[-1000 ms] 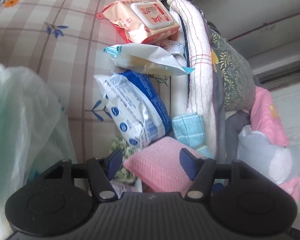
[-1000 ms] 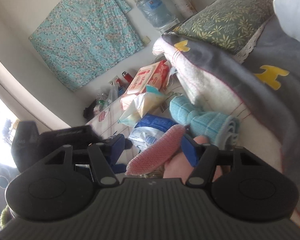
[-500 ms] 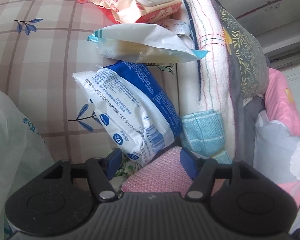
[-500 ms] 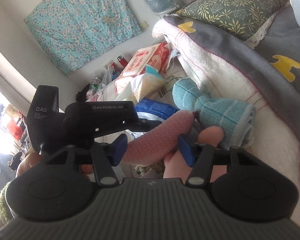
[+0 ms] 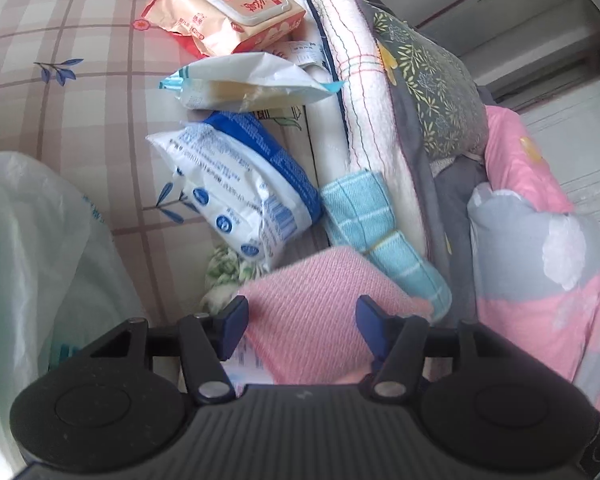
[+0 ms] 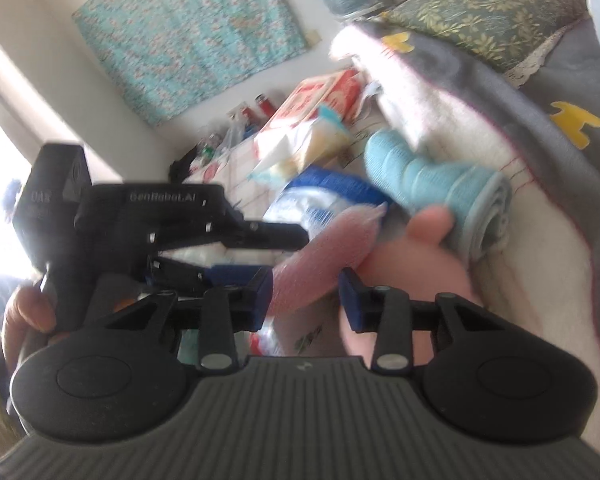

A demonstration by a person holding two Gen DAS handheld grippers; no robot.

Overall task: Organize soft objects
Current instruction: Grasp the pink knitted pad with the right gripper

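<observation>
Pink cloth is seen between the parted fingers of the right gripper; a rolled blue towel is lodged just beyond.

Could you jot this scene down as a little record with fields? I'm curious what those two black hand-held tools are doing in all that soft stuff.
Setting: checked tablecloth beside piled bedding
Left tool: fingers apart, pink cloth between them
Right tool: fingers apart, either side of the same pink cloth; contact blurred
Beside the cloth: rolled blue towel
Packets in a row: blue-and-white wipes pack, white pouch, orange wipes pack
Bedding: white towel, leaf-print pillow, pink-and-grey cushion
Left edge: plastic bag
</observation>
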